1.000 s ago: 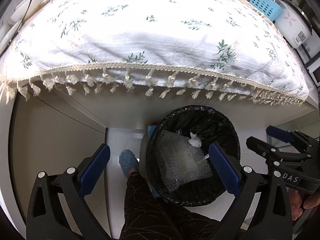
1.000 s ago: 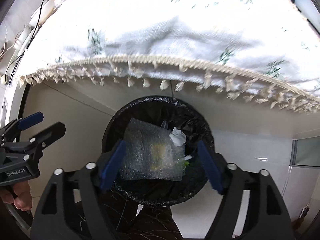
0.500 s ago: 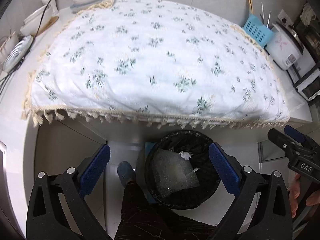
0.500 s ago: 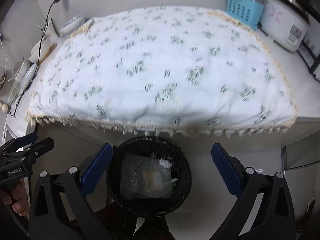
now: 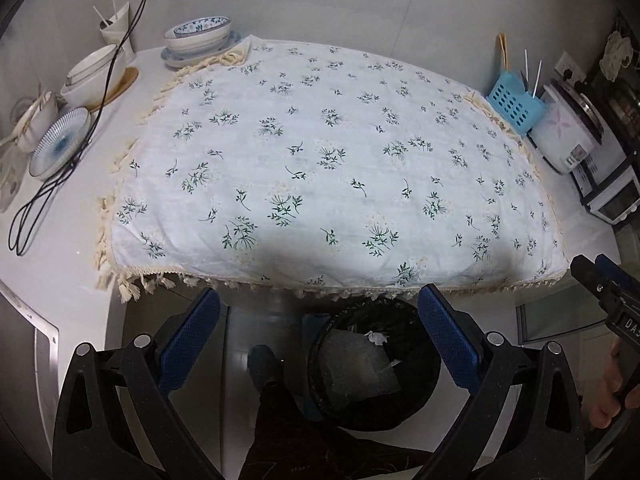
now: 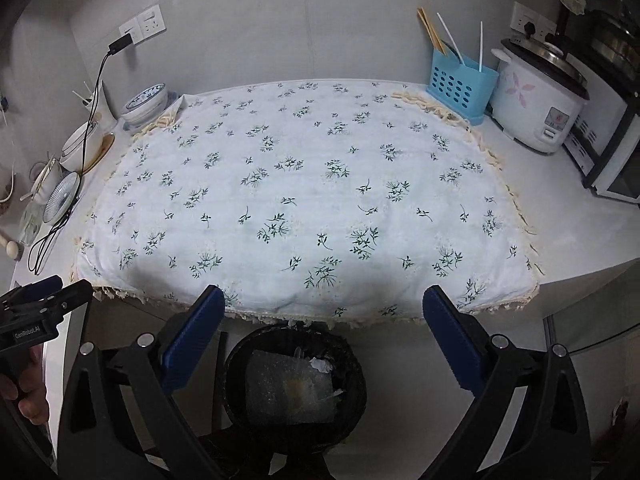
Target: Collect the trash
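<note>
Both grippers, left [image 5: 318,338] & right [image 6: 324,336], spread wide, holding nothing, above the desk [image 6: 580,232] edge. Bubble wrap [image 6: 288,390] & tissue [image 6: 322,365] lie in the bin [image 6: 356,396] below. Cloth [image 6: 304,200] shows no trash; task looks about done

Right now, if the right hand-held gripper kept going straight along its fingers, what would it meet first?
Probably the floral tablecloth on the counter: the open right hand-held gripper points at its near, fringed edge. The black trash bin sits lower, below that line. Depth is hard to judge through the fisheye.
</note>
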Tool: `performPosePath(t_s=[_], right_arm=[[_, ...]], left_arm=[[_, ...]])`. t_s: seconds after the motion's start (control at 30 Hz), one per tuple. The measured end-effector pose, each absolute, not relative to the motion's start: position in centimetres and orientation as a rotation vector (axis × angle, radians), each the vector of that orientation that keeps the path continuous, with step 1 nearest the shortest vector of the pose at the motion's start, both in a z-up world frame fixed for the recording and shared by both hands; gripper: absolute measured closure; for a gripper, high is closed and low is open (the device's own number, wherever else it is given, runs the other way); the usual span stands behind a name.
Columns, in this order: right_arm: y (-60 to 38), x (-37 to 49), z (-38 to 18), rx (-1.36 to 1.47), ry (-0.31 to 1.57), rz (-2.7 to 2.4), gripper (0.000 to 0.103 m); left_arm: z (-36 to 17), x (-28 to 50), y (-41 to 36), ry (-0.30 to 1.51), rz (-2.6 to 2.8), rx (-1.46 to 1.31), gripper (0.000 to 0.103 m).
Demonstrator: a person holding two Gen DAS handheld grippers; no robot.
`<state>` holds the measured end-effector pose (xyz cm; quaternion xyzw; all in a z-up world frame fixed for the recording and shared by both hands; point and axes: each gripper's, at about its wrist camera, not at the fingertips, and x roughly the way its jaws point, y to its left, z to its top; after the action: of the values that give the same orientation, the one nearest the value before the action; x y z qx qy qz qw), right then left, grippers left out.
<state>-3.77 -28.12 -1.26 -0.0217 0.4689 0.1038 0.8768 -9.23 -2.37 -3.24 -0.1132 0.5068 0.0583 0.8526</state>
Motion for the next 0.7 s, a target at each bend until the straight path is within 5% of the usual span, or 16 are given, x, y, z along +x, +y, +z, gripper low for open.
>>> performPosePath(t_s=[0.7], right_arm=[[-28.2,-4.0,-1.3,-0.03,1.001,0.193,0.008]], left_arm=[[-2.1,-8.8,-2.6,1.043,0.076,-0.195,0.006]])
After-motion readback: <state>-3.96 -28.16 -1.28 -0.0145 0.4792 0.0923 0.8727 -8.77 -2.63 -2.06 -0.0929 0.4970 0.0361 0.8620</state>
